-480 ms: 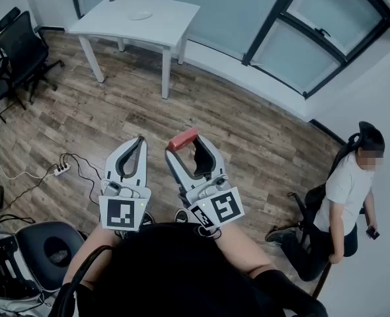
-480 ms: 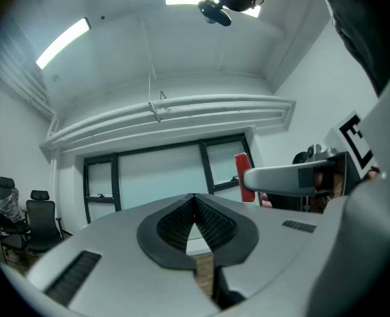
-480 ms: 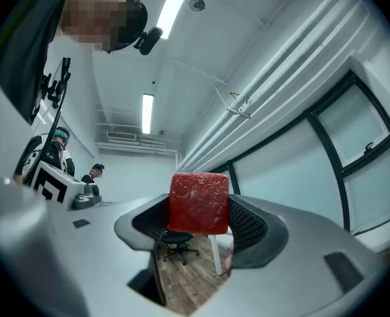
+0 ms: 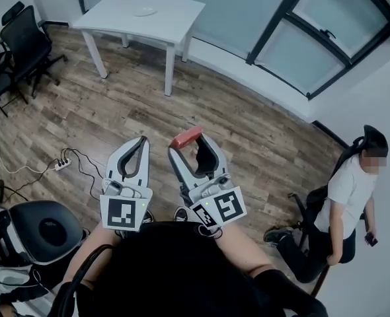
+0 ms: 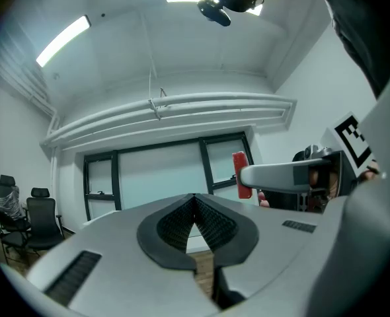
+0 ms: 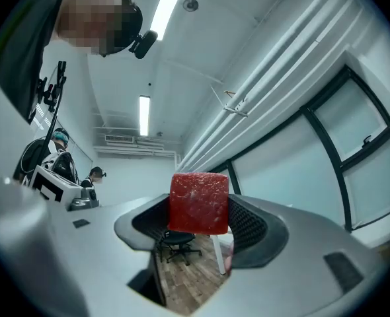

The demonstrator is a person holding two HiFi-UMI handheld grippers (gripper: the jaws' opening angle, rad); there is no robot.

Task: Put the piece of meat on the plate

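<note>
Bright ceiling lights, fisheye-warped edges

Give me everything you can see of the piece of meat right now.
The piece of meat is a red, blocky chunk with a squarish, faintly marbled face and rounded edges; it looks like a toy. It is clamped at the tips of the right gripper, the jaws pressing two opposite sides, with its upper part sticking out past the pads. It is held in the air over the wooden floor, well short of the white table. Nothing else touches it.
</note>
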